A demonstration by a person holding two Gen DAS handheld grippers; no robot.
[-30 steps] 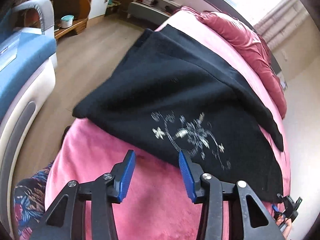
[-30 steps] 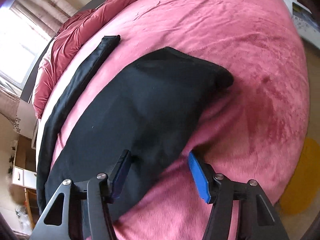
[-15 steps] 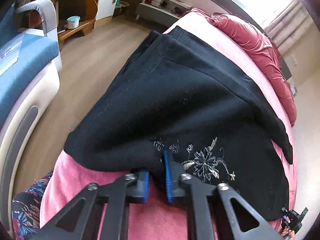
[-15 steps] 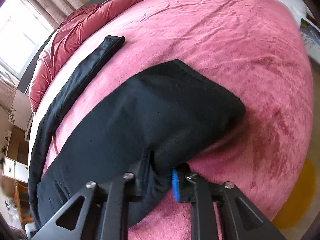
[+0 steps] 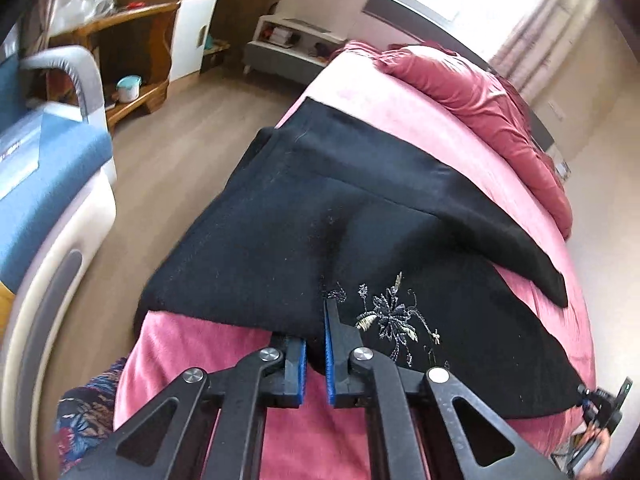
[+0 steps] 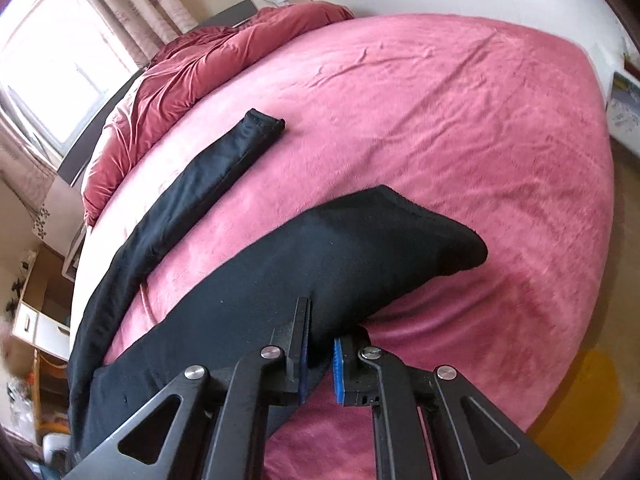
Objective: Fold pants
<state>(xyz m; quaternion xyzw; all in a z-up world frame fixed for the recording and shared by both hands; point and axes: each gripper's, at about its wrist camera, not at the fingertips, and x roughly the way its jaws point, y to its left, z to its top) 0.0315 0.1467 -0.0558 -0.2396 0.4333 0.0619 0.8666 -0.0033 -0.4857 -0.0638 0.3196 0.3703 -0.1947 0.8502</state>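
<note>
Left wrist view: the left tongs (image 5: pixel 316 354) are closed down to a narrow slit, and a fold of the black pants (image 5: pixel 320 232) is pinched between the blue pads (image 5: pixel 329 360). The grip sits on the near hem of the cloth, just beside a pale embroidered flower (image 5: pixel 394 320). The pants lie spread over the pink blanket (image 5: pixel 432 148) of the bed, along its near edge and reaching toward the left edge, where the cloth hangs a little past the side. One leg runs as a long dark strip toward the right edge and ends in a point. A crumpled red duvet (image 5: pixel 480 100) is heaped along the far edge of the bed. At the lower right corner of the frame the right tongs (image 5: pixel 600 404) show only partly, touching the corner of the pants. Off the bed to the left stand a blue and white sofa (image 5: pixel 44 176) and a wooden shelf unit (image 5: pixel 132 64) on the wood floor.

Right wrist view: the right tongs (image 6: pixel 318 360) are nearly closed, with black cloth of the pants (image 6: pixel 320 264) caught between the fingers (image 6: pixel 339 372). That leg rises off the blanket (image 6: pixel 440 120) near the near edge of the bed, its cuff end pointing right. The other leg (image 6: pixel 216 168) lies flat, apart from it, stretching toward the duvet (image 6: pixel 192 68) at the far left edge.
</note>
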